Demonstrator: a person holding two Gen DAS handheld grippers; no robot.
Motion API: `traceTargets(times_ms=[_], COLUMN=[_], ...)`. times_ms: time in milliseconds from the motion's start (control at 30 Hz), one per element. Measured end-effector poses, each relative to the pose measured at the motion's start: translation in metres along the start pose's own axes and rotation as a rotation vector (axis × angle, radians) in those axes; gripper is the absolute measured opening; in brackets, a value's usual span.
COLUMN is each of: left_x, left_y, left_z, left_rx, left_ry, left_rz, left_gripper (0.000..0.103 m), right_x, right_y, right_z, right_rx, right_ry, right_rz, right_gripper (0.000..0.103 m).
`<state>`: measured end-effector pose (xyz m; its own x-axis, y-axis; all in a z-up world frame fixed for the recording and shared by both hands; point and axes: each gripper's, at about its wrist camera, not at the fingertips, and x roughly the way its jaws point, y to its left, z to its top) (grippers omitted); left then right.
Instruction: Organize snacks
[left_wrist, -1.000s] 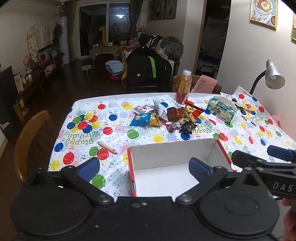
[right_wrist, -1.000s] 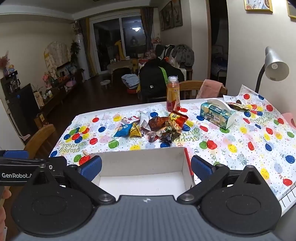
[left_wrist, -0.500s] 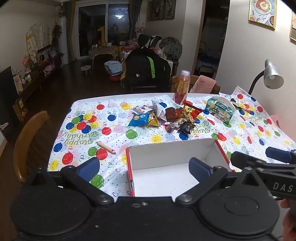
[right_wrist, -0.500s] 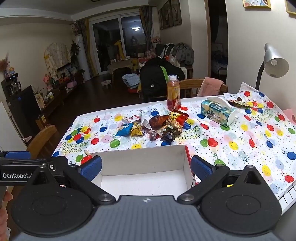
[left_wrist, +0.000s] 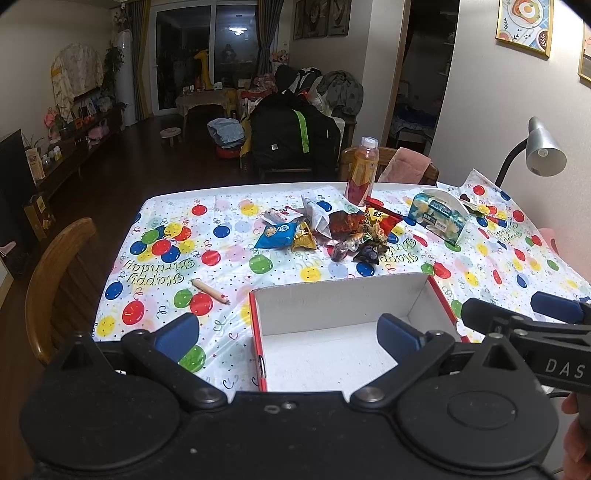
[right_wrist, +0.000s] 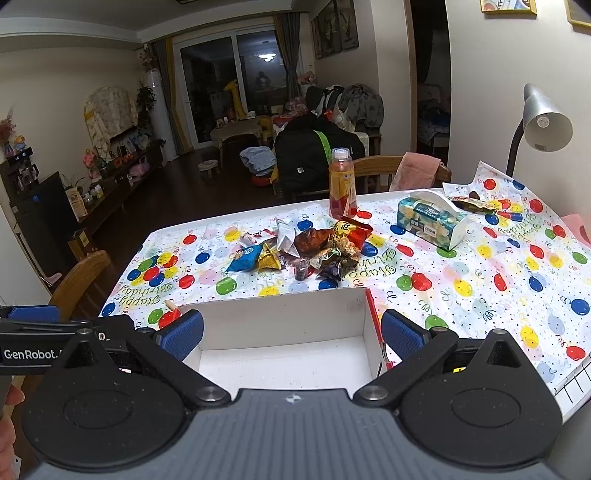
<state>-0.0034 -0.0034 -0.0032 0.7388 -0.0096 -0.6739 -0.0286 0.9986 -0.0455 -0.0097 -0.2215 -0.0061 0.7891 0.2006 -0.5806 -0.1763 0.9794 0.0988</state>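
Note:
A pile of snack packets (left_wrist: 325, 230) (right_wrist: 306, 247) lies mid-table on the balloon-print cloth, with a blue packet (left_wrist: 275, 236) at its left. Nearer me stands a white box with red edges (left_wrist: 343, 302) (right_wrist: 280, 314), nothing visible inside. My left gripper (left_wrist: 286, 332) hovers open over the box's near left part, holding nothing. My right gripper (right_wrist: 291, 332) is open over the box too, its fingers straddling the box's width. A single sausage-like stick (left_wrist: 210, 291) lies left of the box.
A drink bottle (left_wrist: 362, 171) (right_wrist: 341, 182) stands behind the pile. A tissue box (left_wrist: 439, 216) (right_wrist: 430, 219) lies to the right, a desk lamp (right_wrist: 543, 122) beyond it. A wooden chair (left_wrist: 55, 273) stands at the table's left side.
Both grippers have risen and drawn back slightly, so the box and table look a little lower and farther. Both stay open. Nothing on the table has moved.

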Motion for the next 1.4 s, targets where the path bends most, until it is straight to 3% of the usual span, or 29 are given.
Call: traceTargets(times_ms=[300, 1400], left_x=[-0.004, -0.009], left_y=[-0.004, 0.001], left_z=[-0.013, -0.012], left_rx=[-0.003, -0.007], left_ry=[0.010, 0.025], left_rz=[-0.011, -0.035], left_gripper=[0.102, 0.102], right_x=[-0.003, -0.016], right_y=[0.004, 0.010], right_z=[-0.009, -0.016], right_rx=[0.017, 0.027], right_ry=[0.007, -0.005], right_rz=[-0.010, -0.027], right_gripper=[0.103, 0.103])
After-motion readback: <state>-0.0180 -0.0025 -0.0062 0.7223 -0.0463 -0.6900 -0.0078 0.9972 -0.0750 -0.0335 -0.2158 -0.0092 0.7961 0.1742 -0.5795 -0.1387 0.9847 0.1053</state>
